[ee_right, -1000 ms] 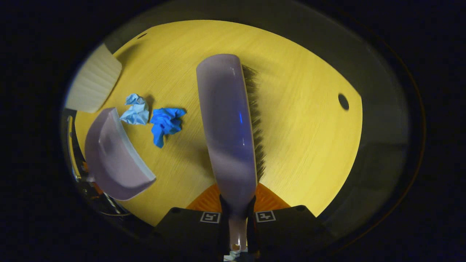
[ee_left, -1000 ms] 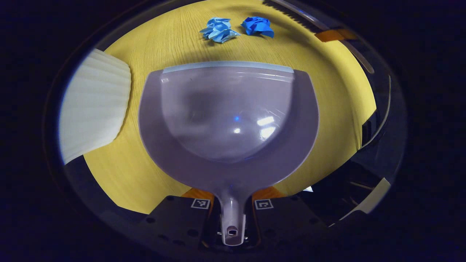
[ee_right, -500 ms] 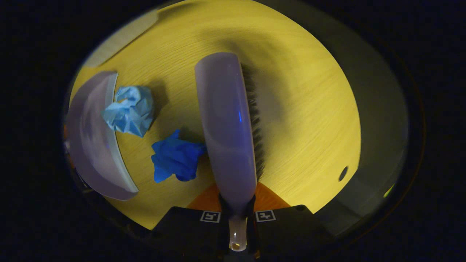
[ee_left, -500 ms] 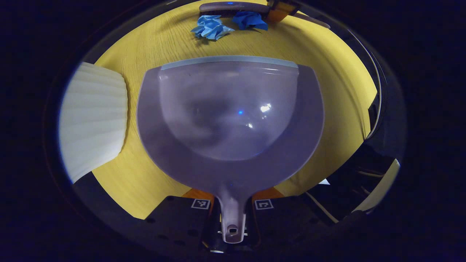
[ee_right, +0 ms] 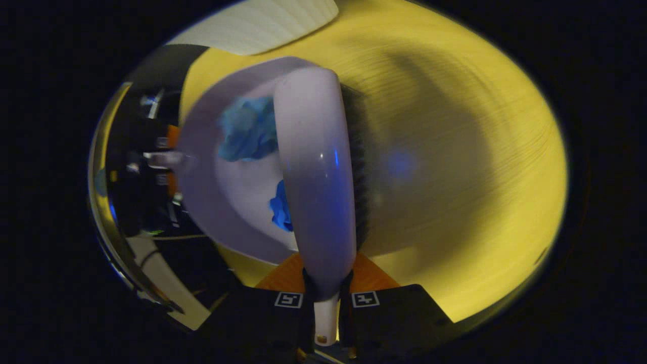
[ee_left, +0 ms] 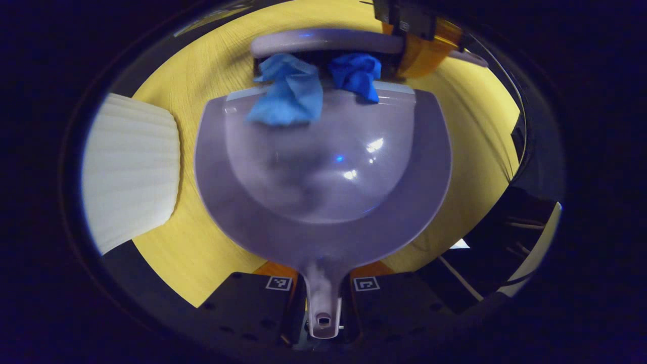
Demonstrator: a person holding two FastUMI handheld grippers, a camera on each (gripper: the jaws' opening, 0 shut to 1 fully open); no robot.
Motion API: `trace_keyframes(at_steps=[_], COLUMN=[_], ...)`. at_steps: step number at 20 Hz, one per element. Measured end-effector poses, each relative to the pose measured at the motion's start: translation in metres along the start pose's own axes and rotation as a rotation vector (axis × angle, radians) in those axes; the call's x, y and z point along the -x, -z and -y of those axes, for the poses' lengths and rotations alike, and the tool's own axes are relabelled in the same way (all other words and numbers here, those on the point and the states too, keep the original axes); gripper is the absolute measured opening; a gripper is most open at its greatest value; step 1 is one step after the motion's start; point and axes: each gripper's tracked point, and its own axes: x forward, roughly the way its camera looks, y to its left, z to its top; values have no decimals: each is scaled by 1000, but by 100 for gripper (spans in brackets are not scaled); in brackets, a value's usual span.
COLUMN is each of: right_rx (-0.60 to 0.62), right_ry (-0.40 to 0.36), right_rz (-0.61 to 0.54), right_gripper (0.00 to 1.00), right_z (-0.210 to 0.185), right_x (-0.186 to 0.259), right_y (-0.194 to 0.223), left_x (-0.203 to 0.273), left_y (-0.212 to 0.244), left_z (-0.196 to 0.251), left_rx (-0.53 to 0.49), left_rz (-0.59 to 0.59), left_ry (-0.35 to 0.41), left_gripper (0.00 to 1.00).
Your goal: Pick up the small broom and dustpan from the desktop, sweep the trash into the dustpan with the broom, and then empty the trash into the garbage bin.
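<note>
My left gripper (ee_left: 322, 283) is shut on the handle of the pale lilac dustpan (ee_left: 323, 202), which lies on the yellow table (ee_left: 167, 247). A light blue paper wad (ee_left: 290, 96) and a dark blue wad (ee_left: 356, 73) sit at the pan's front lip, half inside. Just behind them stands the lilac broom (ee_left: 323, 43), held by the right gripper (ee_left: 419, 43). In the right gripper view my right gripper (ee_right: 326, 298) is shut on the broom handle (ee_right: 316, 182). Its bristles press at the dustpan (ee_right: 222, 202) mouth, with the light wad (ee_right: 247, 129) and dark wad (ee_right: 280, 207) inside the pan.
A white ribbed bin (ee_left: 129, 172) stands left of the dustpan on the table, and appears at the top in the right gripper view (ee_right: 263, 23). The table edge (ee_left: 485, 222) with cables beyond it lies to the pan's right.
The broom has swept toward the dustpan, pushing both blue wads from the open table onto the pan's lip. The dustpan has stayed nearly still.
</note>
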Motion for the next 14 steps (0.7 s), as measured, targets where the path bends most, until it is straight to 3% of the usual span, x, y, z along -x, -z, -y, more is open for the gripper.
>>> trace_keyframes(at_steps=[3, 6, 14], right_rx=[-5, -87, -371], right_ry=[-36, -25, 53], right_rz=[9, 148, 732], right_gripper=[20, 20, 20], right_z=[-5, -2, 3], right_x=[12, 25, 94], right_y=[7, 3, 38], left_x=[-1, 1, 12], left_y=[5, -5, -21], left_z=[-5, -1, -1], left_rx=[-97, -24, 29], left_rz=[-33, 20, 310], left_ry=[-60, -40, -80], left_gripper=[28, 28, 28])
